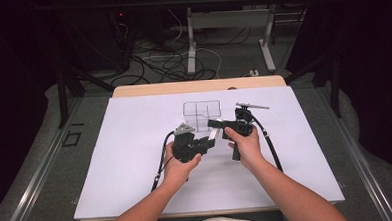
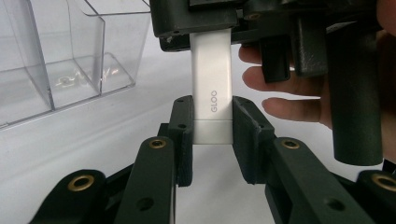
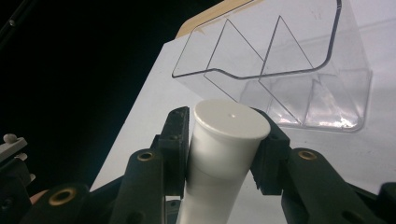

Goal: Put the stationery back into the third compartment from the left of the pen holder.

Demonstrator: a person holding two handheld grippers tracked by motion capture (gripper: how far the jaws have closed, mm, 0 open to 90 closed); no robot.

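Near the counter's middle, just before a clear divided bin (image 1: pixel 201 115) | left tool (image 2: pixel 212 135) and right tool (image 3: pixel 224 149) each clench one end of a white glue stick (image 2: pixel 212 100), held above the counter | judged: stick still capped, not yet in bin.

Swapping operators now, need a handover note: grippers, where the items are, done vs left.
Left gripper: jaws closed on the lower end of the white glue stick.
Right gripper: shut on the stick's other end, cap pointing toward the clear divided organizer.
Stick is held in the air between both grippers, just in front of the organizer on the white sheet.
Done: stick picked up.
Left: probably placing it in a compartment; all look empty.
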